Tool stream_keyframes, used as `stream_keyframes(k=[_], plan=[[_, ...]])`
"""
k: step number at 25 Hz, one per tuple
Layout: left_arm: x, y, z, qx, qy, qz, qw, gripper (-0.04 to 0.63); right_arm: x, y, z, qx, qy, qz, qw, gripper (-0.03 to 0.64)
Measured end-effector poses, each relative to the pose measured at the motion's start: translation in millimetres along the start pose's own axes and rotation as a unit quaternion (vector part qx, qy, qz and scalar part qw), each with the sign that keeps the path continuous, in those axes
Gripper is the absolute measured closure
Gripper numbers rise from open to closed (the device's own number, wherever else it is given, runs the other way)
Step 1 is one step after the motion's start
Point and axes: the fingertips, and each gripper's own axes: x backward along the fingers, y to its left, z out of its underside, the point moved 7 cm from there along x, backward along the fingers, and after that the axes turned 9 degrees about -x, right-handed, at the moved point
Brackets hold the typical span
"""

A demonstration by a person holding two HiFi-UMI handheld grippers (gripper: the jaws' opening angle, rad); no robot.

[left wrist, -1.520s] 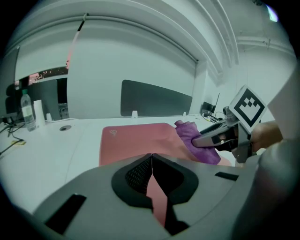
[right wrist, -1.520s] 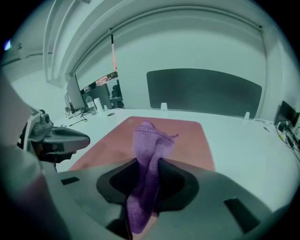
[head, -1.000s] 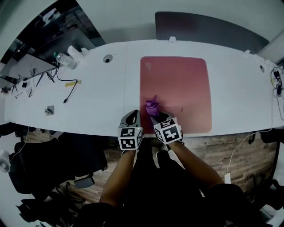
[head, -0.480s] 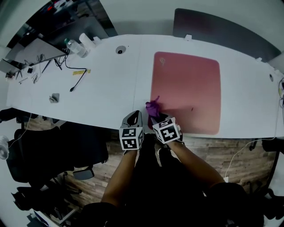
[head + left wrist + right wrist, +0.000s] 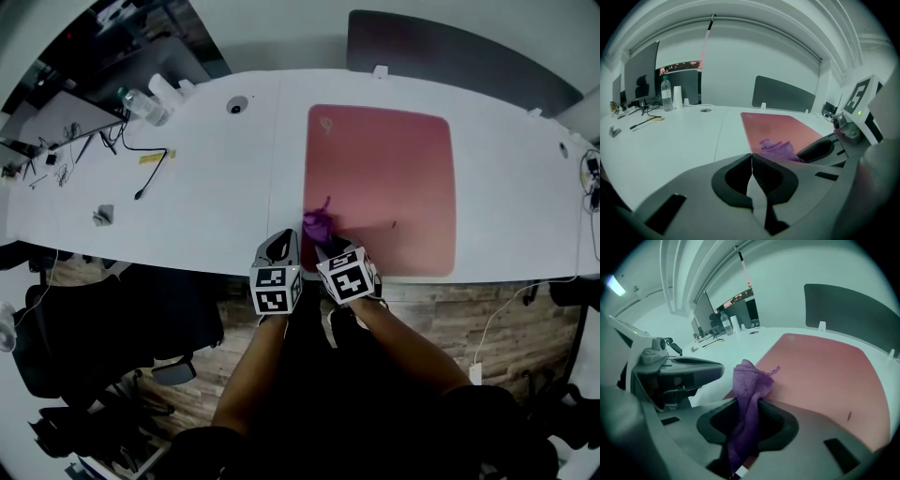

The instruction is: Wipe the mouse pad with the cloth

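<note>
Right tool point(image 5: 748, 405) is clamped on a purple cloth point(image 5: 750, 380), which sticks up bunched between its jaws at the near left corner of the pink mouse pad point(image 5: 384, 178) on the white counter point(image 5: 206, 202). Left tool point(image 5: 751, 158) sits just beside it at the counter's near edge, jaws pressed together, nothing in them.

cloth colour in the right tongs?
Purple cloth, pinched in the right tongs; clearest in the right gripper view.
</note>
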Motion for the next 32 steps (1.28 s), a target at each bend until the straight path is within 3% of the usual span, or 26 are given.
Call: stream_keyframes(k=[15, 32], plan=[[-21, -50, -18, -0.043, 0.001, 0.053, 0.9976, 0.572, 36, -64, 23, -0.049, -0.032, 0.055, 0.997, 0.489], [-49, -134, -47, -0.106, -0.012, 0.144, 0.9838, 0.572, 106, -158, 64, -0.137, -0.059, 0.146, 0.978, 0.485]])
